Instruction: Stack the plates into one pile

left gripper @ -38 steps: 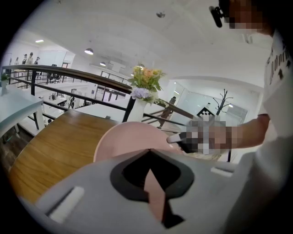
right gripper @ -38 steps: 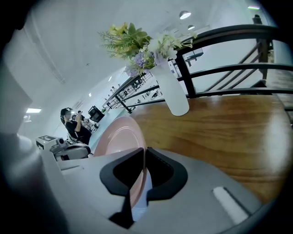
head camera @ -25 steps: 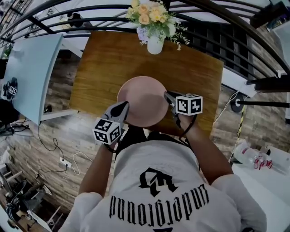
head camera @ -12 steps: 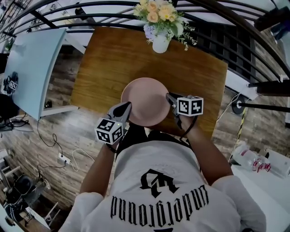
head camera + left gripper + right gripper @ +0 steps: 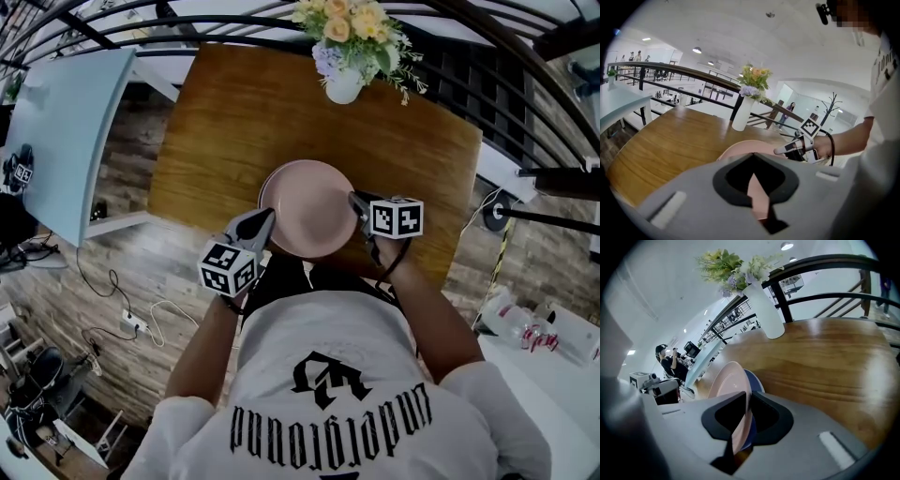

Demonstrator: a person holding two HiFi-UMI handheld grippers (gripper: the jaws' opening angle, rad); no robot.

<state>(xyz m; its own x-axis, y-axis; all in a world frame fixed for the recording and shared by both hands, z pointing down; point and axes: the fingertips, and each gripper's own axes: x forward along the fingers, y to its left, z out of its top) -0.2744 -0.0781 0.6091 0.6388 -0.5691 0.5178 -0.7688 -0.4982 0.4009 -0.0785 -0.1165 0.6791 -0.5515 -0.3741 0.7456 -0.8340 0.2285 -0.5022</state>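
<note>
A pink plate (image 5: 307, 206) sits near the front edge of the wooden table (image 5: 234, 122). My left gripper (image 5: 262, 221) is shut on its left rim, and the pink edge (image 5: 740, 147) shows between the jaws in the left gripper view (image 5: 757, 201). My right gripper (image 5: 357, 202) is shut on the right rim. In the right gripper view (image 5: 738, 427) the pink plate (image 5: 729, 380) lies on a blue plate (image 5: 756, 380), and both rims sit between the jaws. The blue plate is hidden in the head view.
A white vase of flowers (image 5: 344, 86) stands at the table's far edge, ahead of the plates. A dark railing (image 5: 234, 23) runs behind the table. A pale blue table (image 5: 66, 141) stands to the left. Bare wood lies left and right of the plates.
The head view has shifted, so the table and vase sit further right in the picture. Both grippers keep their hold on the plate's rims; the plate has barely moved on the table.
</note>
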